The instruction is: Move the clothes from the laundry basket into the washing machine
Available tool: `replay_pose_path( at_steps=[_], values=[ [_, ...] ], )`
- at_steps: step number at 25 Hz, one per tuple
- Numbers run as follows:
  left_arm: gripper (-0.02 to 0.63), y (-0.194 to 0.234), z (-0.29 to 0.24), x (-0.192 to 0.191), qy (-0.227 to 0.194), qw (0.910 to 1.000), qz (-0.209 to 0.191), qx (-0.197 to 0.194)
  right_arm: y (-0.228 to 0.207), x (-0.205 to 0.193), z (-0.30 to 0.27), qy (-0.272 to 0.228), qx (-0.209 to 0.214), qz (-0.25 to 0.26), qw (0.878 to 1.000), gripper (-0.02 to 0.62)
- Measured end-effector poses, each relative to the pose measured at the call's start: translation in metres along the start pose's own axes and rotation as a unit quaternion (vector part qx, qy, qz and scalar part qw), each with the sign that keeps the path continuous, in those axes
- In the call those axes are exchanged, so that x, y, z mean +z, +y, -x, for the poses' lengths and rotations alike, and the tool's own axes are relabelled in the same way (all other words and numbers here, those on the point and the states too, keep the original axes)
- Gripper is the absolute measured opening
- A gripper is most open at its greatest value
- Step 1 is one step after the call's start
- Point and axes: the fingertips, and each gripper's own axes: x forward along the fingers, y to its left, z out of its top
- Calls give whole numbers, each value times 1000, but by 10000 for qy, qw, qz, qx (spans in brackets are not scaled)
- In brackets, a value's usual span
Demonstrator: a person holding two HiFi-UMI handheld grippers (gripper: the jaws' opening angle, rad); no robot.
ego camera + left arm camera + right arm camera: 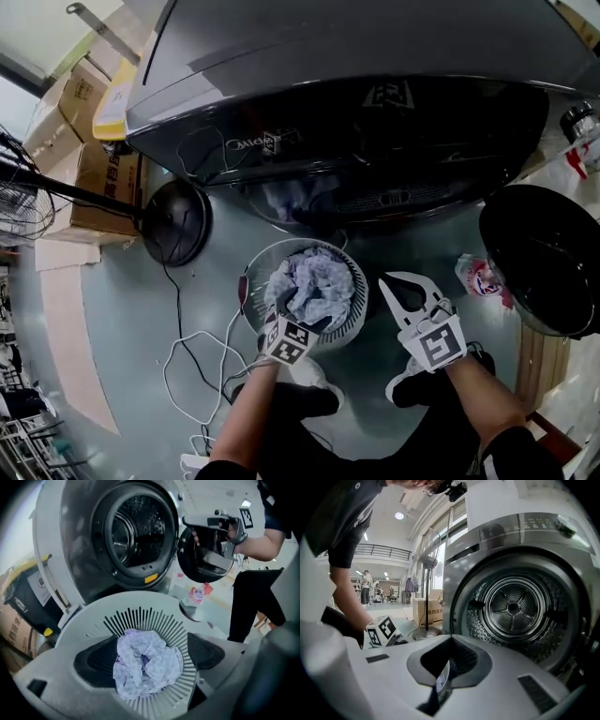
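A round white slatted laundry basket [349, 323] stands on the floor in front of the washing machine [347, 84]. A crumpled lavender-and-white cloth [146, 662] lies in the basket [154, 616]. My left gripper [150, 656] points down into the basket, open, with the cloth between its black pads [96, 660]; in the head view the left gripper [296, 317] is over the clothes [314, 281]. My right gripper [401, 289] is to the right of the basket, shut and empty. In its own view the right gripper [446, 674] faces the empty drum [513, 606].
The round machine door [544, 258] hangs open at the right. A red-and-white packet [476, 277] lies on the floor below it. A fan's black base [175, 222], cardboard boxes [98, 178] and a looped white cable [197, 366] are at the left.
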Motion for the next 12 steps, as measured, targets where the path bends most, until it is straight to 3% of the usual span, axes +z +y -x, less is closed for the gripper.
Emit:
replay_pose_path(
  at_steps=[3,7,10,12],
  values=[
    [458,-1,-42,-36,578,9972,-261,-384,0,-26,-27,-85,211,1,9997,6],
    [541,-11,-88,-77,1389,9824,-846,-921,-1,-50,-60,-236,516,160,9983,5],
    [563,-10,-115,-111,1909,9683,-1236,-1036,-5,-61,-75,-387,575,332,9970,5],
    [565,-4,-130,-126,2127,9636,-1316,-945,-6,-65,-81,-422,614,495,9960,6]
  ],
)
